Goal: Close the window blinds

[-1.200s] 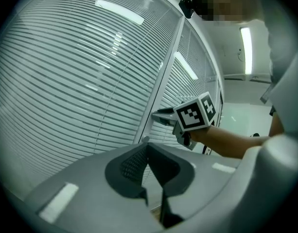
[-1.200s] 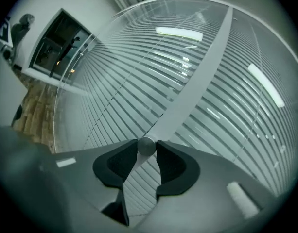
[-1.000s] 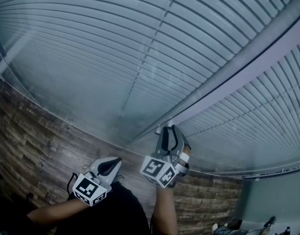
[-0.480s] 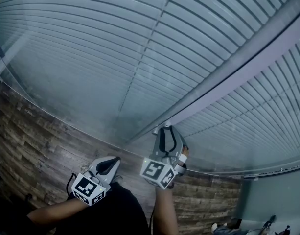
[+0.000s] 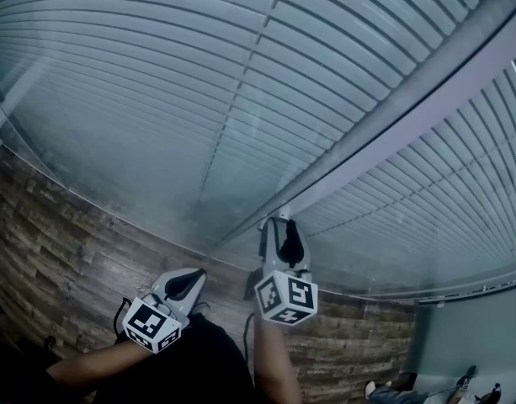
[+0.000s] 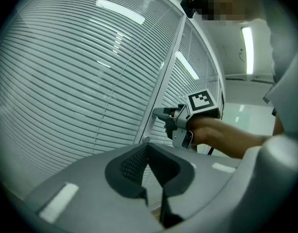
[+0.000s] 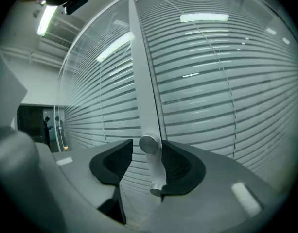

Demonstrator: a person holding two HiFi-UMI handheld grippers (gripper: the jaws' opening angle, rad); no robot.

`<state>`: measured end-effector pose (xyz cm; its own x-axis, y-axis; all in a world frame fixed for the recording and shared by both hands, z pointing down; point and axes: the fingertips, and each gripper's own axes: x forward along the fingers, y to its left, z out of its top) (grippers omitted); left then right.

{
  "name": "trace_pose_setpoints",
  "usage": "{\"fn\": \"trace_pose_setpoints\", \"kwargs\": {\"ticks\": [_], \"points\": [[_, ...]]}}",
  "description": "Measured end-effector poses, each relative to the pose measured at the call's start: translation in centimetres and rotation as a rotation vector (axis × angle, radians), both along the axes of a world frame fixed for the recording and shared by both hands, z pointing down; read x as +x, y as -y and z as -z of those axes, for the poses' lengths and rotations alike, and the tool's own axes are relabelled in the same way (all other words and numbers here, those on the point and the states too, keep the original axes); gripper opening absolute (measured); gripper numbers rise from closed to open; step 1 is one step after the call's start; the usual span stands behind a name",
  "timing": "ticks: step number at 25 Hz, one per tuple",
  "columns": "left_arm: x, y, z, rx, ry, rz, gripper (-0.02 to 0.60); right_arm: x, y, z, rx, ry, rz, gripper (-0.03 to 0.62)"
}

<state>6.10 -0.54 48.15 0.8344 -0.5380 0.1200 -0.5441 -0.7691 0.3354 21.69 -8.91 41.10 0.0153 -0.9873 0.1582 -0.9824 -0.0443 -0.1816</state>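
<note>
Pale horizontal blinds (image 5: 199,74) (image 7: 212,91) (image 6: 66,81) hang behind glass on both sides of a grey mullion (image 5: 426,82) (image 7: 144,81). A small metal tilt knob (image 7: 149,143) sticks out near the mullion's lower end. My right gripper (image 5: 279,222) (image 7: 147,142) (image 6: 158,114) is around the knob; its jaws have just been opening. The knob lies against the right-hand pad and there is a gap to the other. My left gripper (image 5: 194,274) (image 6: 148,147) hangs lower left, away from the glass, shut on nothing.
Wood-look flooring (image 5: 55,242) runs along the base of the window. My dark-trousered legs (image 5: 190,360) are directly below the grippers. Ceiling lights reflect in the glass (image 7: 204,17). A distant person (image 7: 45,125) stands in a dark doorway at far left.
My right gripper has rolled about its own axis, so its marker cube now faces the head camera squarely, and its jaws stand wider around the knob. The left gripper has not moved.
</note>
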Motion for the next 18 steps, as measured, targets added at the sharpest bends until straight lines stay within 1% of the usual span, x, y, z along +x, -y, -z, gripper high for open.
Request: {"fn": "trace_pose_setpoints", "kwargs": {"ticks": [2, 4, 6, 7, 9, 13, 16, 18], "points": [[-0.1, 0.1, 0.0, 0.000, 0.000, 0.000, 0.000, 0.3, 0.2, 0.0, 0.010, 0.042, -0.010, 0.170], [-0.2, 0.2, 0.0, -0.001, 0.000, 0.002, 0.000, 0.4, 0.3, 0.2, 0.017, 0.050, -0.006, 0.137], [-0.2, 0.4, 0.1, -0.003, 0.001, 0.006, 0.000, 0.3, 0.3, 0.3, 0.015, 0.027, 0.001, 0.135], [-0.2, 0.5, 0.1, -0.003, 0.003, 0.006, 0.000, 0.4, 0.4, 0.3, 0.009, -0.003, 0.002, 0.133], [-0.1, 0.5, 0.1, -0.001, 0.005, 0.006, 0.000, 0.3, 0.3, 0.4, -0.009, -0.106, 0.005, 0.132], [-0.1, 0.5, 0.2, 0.001, 0.006, 0.003, 0.000, -0.3, 0.4, 0.5, -0.063, -0.390, 0.028, 0.132], [0.0, 0.7, 0.2, 0.004, 0.011, 0.002, 0.000, -0.5, 0.5, 0.4, -0.093, -0.530, 0.038, 0.132], [0.1, 0.6, 0.3, 0.011, 0.013, 0.000, 0.000, -0.7, 0.4, 0.3, -0.102, -0.595, 0.037, 0.130]]}}
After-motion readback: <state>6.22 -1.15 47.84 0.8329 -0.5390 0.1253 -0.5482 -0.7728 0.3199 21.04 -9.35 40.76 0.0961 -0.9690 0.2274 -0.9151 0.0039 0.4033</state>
